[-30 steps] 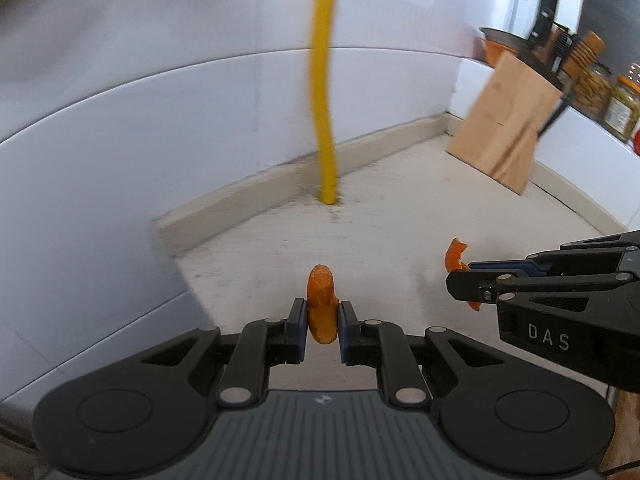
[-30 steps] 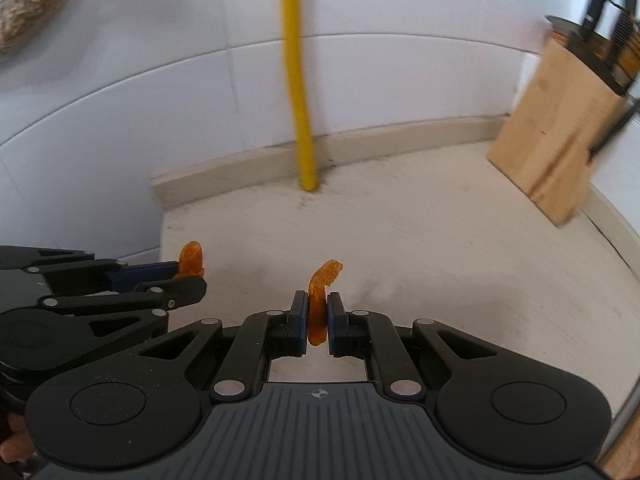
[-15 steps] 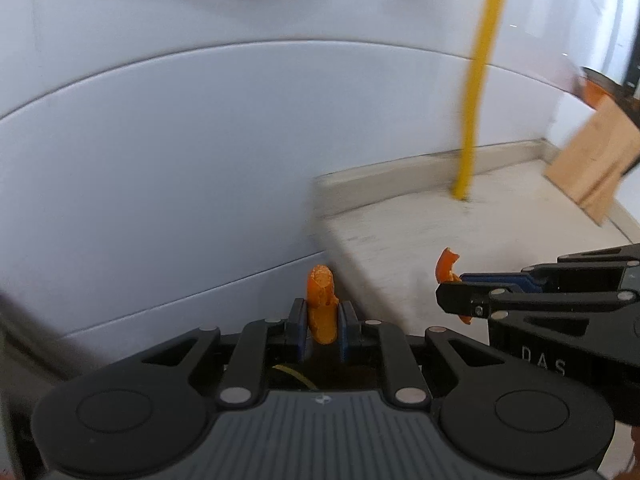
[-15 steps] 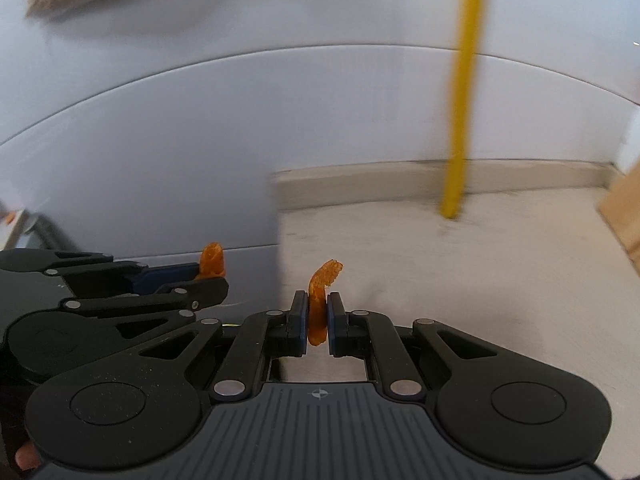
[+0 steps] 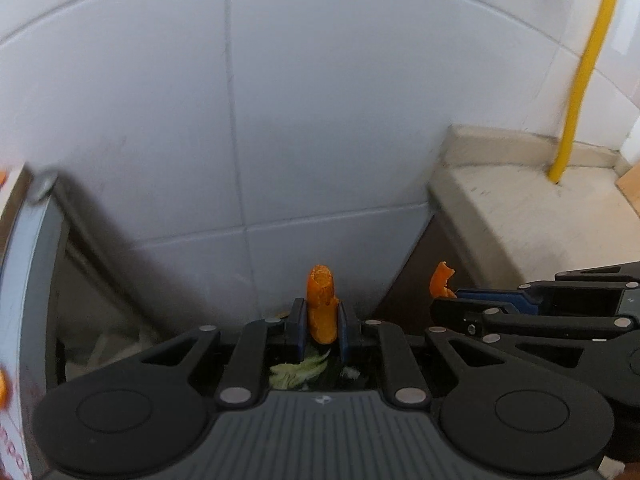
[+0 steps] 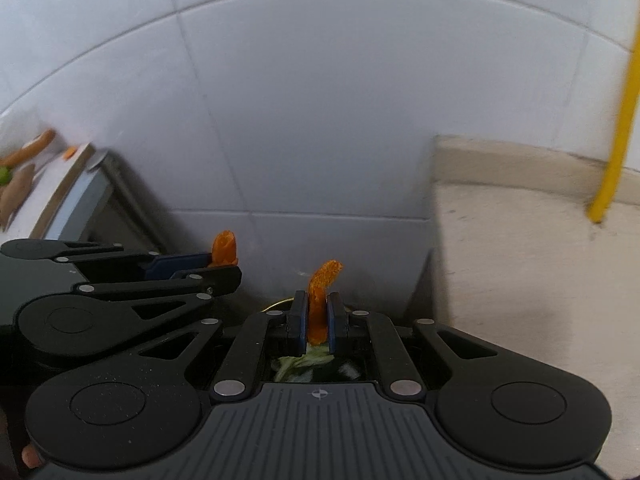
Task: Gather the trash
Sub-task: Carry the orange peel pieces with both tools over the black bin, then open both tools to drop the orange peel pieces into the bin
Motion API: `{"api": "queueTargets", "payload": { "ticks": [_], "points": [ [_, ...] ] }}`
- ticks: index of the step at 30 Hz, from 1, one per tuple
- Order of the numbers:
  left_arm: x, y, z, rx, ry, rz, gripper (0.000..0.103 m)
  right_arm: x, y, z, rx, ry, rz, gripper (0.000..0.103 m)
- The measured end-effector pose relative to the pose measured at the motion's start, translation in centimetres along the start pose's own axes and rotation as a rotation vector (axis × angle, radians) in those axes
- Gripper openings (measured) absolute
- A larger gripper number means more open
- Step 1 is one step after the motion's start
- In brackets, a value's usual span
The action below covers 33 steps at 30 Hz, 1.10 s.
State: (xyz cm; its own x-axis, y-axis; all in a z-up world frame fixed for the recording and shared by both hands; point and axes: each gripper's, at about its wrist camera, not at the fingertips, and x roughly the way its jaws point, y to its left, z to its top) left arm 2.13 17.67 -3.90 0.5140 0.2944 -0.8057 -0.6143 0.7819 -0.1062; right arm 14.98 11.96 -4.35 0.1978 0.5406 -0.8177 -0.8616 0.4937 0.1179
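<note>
Left of the counter (image 5: 532, 216), the left gripper (image 5: 319, 322) clamps a carrot stub (image 5: 320, 304) and the right gripper (image 6: 317, 322) pinches a curled peel (image 6: 320, 300), both above green scraps (image 6: 302, 362) by the tiled wall (image 5: 320, 100).

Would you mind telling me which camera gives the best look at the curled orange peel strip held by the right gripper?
The right wrist view: the curled peel strip stands centred and full-length between the right gripper fingers. The left wrist view shows only its tip, poking up above that gripper's fingers at the right.
</note>
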Motion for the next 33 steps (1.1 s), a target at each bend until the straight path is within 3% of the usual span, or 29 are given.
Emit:
{"api": "queueTargets", "payload": {
  "ticks": [12, 22, 27, 33],
  "points": [
    [3.3, 1.4, -3.6, -0.070, 0.116, 0.036, 0.011, 3.7, 1.7, -3.2, 0.002, 0.129, 0.059, 0.013],
    [7.5, 2.3, -4.6, -0.096, 0.206, 0.052, 0.011, 8.3, 1.4, -4.5, 0.044, 0.237, 0.023, 0.014],
    [9.0, 2.6, -4.6, -0.103, 0.230, 0.056, 0.013, 10.7, 0.9, -4.7, 0.074, 0.286, 0.009, 0.026],
    [10.2, 3.1, -4.6, -0.116, 0.255, 0.048, 0.017, 12.5, 0.0, -5.1, 0.108, 0.307, -0.020, 0.028]
  ]
}}
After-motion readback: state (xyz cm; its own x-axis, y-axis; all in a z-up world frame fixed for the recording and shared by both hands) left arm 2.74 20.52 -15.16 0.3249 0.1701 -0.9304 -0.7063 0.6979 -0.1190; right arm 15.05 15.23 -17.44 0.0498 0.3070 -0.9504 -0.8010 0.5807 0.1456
